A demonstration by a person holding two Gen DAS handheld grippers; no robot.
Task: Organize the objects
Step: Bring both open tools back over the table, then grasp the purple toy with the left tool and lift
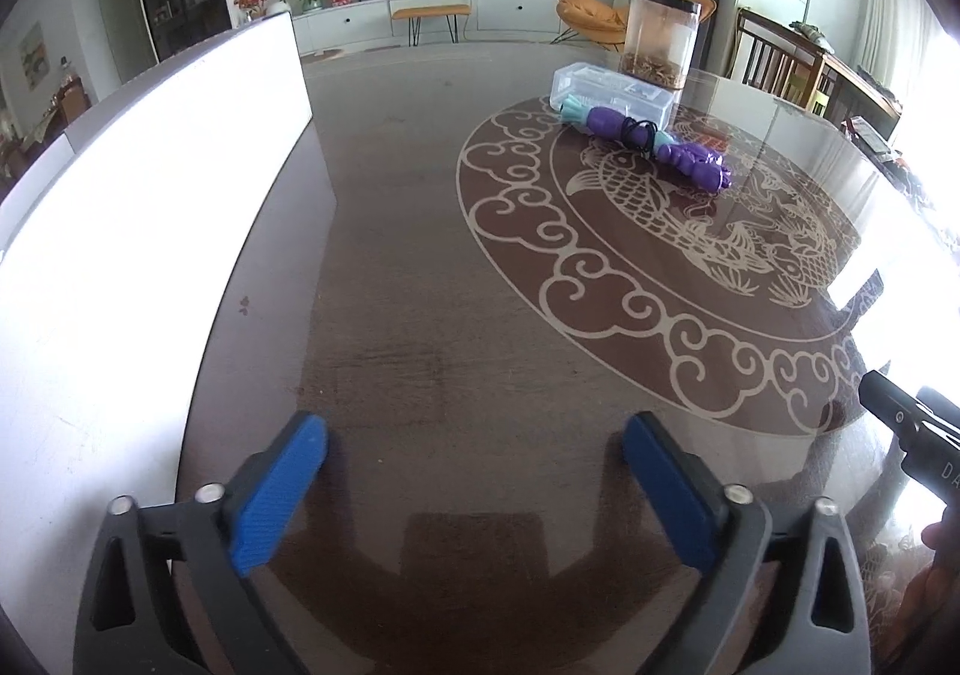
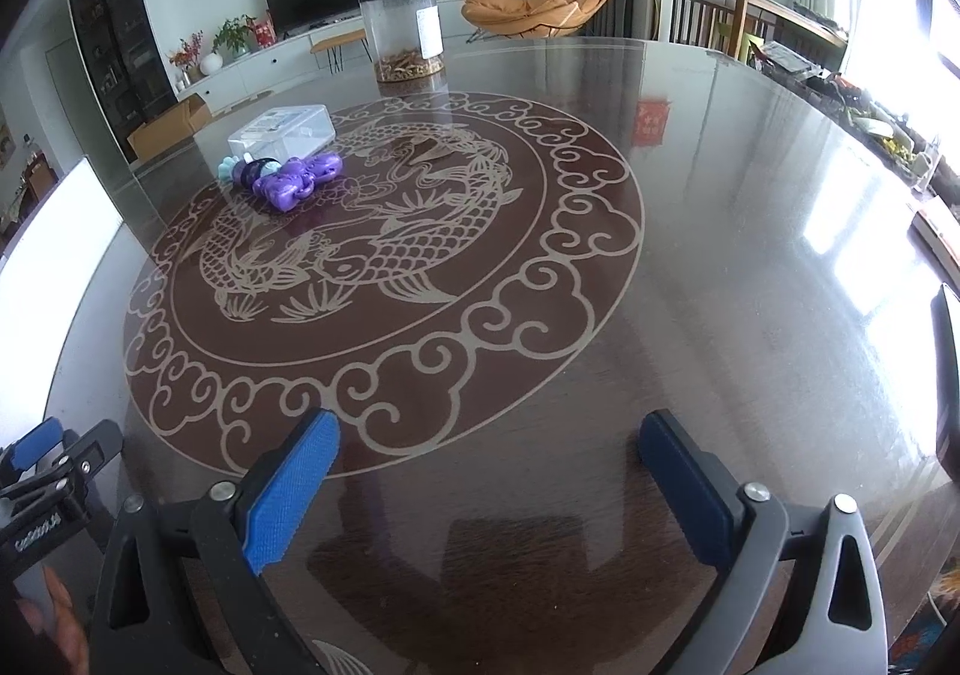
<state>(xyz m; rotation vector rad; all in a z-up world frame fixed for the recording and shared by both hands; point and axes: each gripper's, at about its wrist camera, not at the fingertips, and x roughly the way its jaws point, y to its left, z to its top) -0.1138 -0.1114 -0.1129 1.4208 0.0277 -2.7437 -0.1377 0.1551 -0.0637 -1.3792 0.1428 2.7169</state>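
Ahead and right of the left claw [image 1: 474, 486], whose jaws stand wide apart and empty, lies a purple jump rope [image 1: 654, 144] beside a clear plastic box [image 1: 612, 93]. Ahead-left of the right claw [image 2: 489, 486], equally spread, the glossy worktop [image 2: 750, 285] could let the loosely bundled rope slip or unravel.

On a glass-topped table, a white board [image 1: 150, 207] at nine o'clock runs off the left wrist view's edge, glare wiping out its surface. The clear box [image 1: 612, 93] at one o'clock holds contents too small to identify; a purple toy [image 1: 648, 138] hides its near side. At four o'clock, a black device [image 1: 912, 429] is cropped.
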